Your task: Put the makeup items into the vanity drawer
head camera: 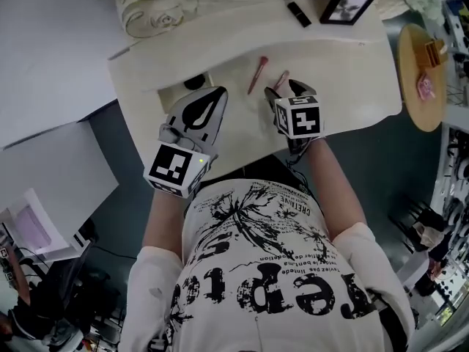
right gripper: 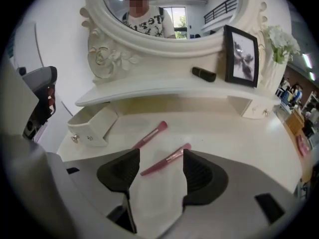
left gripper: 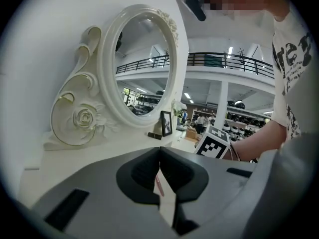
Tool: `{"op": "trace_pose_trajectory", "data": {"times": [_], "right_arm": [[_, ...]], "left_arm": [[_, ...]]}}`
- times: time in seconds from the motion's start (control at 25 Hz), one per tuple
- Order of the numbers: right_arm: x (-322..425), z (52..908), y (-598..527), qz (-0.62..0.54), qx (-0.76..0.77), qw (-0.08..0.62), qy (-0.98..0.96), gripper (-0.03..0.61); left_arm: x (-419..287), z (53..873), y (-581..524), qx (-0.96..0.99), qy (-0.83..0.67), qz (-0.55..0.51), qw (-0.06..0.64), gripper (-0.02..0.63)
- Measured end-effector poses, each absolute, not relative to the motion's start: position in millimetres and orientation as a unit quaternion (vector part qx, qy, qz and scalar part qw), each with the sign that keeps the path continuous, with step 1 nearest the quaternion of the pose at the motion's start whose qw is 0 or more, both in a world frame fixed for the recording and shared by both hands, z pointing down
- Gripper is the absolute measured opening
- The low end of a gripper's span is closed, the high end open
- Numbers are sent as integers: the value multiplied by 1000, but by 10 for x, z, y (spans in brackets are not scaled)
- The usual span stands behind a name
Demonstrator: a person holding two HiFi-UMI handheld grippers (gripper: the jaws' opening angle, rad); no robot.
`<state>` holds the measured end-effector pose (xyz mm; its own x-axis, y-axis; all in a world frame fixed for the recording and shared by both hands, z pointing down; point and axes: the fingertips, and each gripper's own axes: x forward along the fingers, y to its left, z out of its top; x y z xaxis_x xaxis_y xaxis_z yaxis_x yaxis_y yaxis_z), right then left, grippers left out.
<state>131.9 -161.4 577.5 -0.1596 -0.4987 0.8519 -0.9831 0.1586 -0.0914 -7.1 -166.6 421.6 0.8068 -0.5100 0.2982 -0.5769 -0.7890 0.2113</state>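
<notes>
The right tongs are hanging released over the vanity surface, jaws standing wide apart and pressing on nothing. The left tongs are sitting clenched at the person's left, pads meeting at the tips with nothing held between them.

The nearer brush, a slim pink makeup brush, is lying flat on the surface with its handle end showing in the gap between the right jaws and its bristle head pointing up and to the right, just by the right jaw's tip. Neither pad is touching it. It is looking light and stiff along the handle, soft only at the head; the smooth, thin handle is likely to roll or slip, so the middle of the handle is offering the surest hold, with the jaws closing across it and the bristles left alone.

The farther brush, much the same kind, is lying just beyond and to the left, apart from the first.

Farther left, the small drawer is standing pulled out under the shelf, waiting for both brushes.

On the shelf a dark lipstick is lying below the mirror.
</notes>
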Motion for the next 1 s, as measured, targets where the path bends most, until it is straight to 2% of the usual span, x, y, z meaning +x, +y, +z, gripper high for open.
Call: {"op": "trace_pose_trajectory", "data": {"times": [0.32,0.4,0.52,0.6,1.0], "right_arm": [[1472,6158,-1657,398,569,337,-636,262],[1537,6182,-1673,394,582,343,-623,197],[1610,6162,-1659,393,589,353,-612,136],[1642,6150,-1644,404,587,356,-604,60],[1612,5658,-1703,379,571,334,-647,60]], "left_arm": [[84,4460,-1682,941,-268,132,159,14],[93,4493,-1694,940,-269,133,162,14],[93,4493,-1702,939,-273,133,162,14],[99,4464,-1702,939,-276,129,160,14],[37,4096,-1692,937,-308,92,135,14]]}}
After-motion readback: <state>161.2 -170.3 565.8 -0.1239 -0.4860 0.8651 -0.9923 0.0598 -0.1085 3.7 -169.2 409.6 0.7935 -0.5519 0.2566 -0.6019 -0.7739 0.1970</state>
